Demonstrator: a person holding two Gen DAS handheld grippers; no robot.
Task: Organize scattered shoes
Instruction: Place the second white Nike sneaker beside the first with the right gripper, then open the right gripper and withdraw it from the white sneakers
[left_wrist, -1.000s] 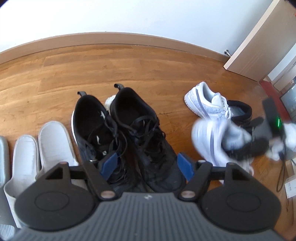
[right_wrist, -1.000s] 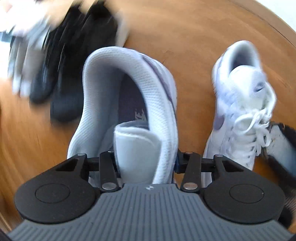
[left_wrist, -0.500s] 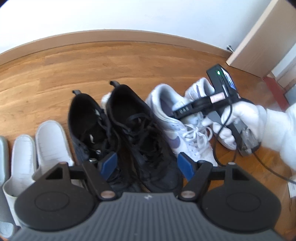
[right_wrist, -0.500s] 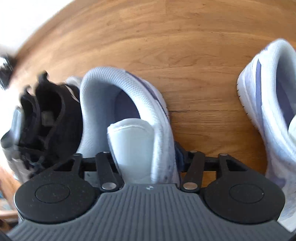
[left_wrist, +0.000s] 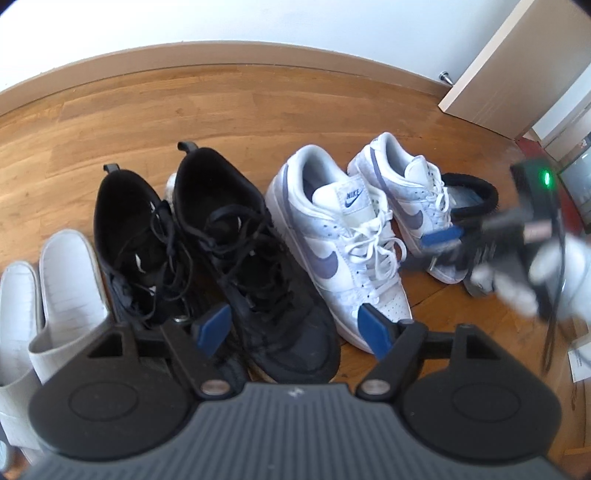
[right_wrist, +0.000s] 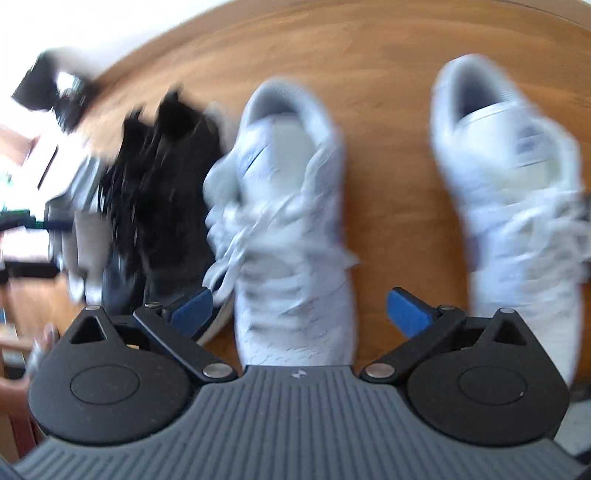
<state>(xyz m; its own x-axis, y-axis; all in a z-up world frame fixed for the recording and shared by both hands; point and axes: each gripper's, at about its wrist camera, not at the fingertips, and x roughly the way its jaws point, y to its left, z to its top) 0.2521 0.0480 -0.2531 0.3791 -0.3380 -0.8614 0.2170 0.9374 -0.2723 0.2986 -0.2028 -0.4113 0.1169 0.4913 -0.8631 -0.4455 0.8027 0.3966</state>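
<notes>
- Seen first from our left wrist camera, a row is forming on the wooden plank floor (left_wrist: 258, 110), heels toward the pale skirting board.
- From the picture's left: two white slide sandals (left_wrist: 66, 291), a pair of black lace-up trainers (left_wrist: 236, 266), then a white leather trainer with a grey-purple swoosh (left_wrist: 332, 254) standing just beside the black pair.
- Its matching second white trainer (left_wrist: 410, 199) lies further right, apart from the row, its long axis angled toe-outward and a black-rimmed slipper (left_wrist: 469, 192) touching its far side.
- Our left gripper (left_wrist: 295, 328) hovers over the black pair, blue pads apart and opening, nothing between them.
- Our right gripper (left_wrist: 439, 243), blurred, hangs directly over the toe of that stray trainer, so we judge the right hand far nearer to it.
- Next, from our right wrist camera, heavily blurred, our right gripper (right_wrist: 299, 306) shows its jaws opening; the placed white trainer (right_wrist: 291, 221) sits between the pads but untouched.
- The stray trainer (right_wrist: 517, 206) lies to the right of the fingers, heel away from us, its length roughly parallel to the placed one.
- We judge the coming move a sideways shift right, then a grasp across its width.
</notes>
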